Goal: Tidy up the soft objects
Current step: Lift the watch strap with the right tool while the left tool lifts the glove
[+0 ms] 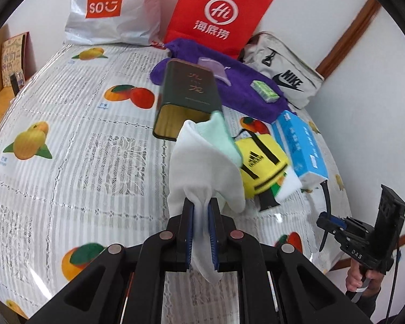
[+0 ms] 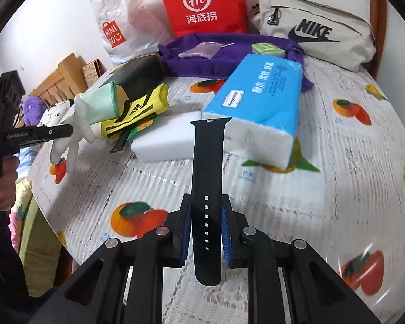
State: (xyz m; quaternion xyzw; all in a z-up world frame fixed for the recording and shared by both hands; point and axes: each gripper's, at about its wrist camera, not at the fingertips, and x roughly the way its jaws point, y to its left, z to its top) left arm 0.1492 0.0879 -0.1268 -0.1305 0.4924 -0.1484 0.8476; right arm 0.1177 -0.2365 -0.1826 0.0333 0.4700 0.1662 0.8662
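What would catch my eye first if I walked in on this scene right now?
Probably the two hand-held grippers: the left gripper has its jaws shut on a white glove with a mint cuff, and the right gripper holds a black watch strap upright. Behind them, a bright red paper bag stands at the back of the fruit-print tablecloth, and a blue tissue pack lies mid-table.

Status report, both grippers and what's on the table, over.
Left gripper shut on white glove. Right gripper shut on black watch strap. Tissue pack close ahead.
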